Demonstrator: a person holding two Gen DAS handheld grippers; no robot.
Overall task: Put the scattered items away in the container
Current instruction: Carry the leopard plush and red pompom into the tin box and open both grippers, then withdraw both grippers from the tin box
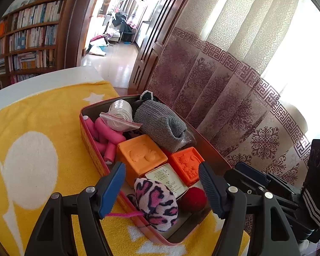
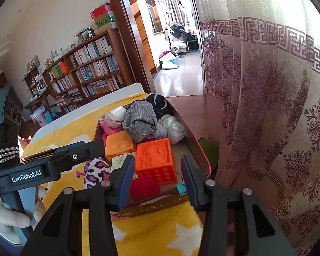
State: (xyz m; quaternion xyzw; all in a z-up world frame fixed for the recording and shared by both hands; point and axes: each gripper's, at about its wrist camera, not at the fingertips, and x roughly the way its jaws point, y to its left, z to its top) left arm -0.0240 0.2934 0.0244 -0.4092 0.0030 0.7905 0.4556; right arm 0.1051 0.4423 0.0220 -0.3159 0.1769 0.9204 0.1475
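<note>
A red tin container (image 1: 86, 136) sits on a yellow towel (image 1: 32, 111). Inside lie pink foam rollers (image 1: 108, 132), a white roll in a bag (image 1: 120, 112), a grey sock (image 1: 160, 123), two orange cubes (image 1: 141, 154) (image 1: 186, 163), a small printed box (image 1: 167, 178), a red ball (image 1: 193, 198) and a pink leopard plush (image 1: 157, 204). My left gripper (image 1: 162, 189) is open and empty, just above the plush. My right gripper (image 2: 157, 180) is open and empty over the container's near end, by the red ball (image 2: 144, 187) and orange cube (image 2: 155, 160).
A patterned curtain (image 1: 234, 98) hangs right beside the container's far side. The white table edge (image 1: 42, 81) lies beyond the towel. A bookshelf (image 2: 85, 74) and a doorway stand behind. The left gripper's body (image 2: 42, 166) crosses the right wrist view.
</note>
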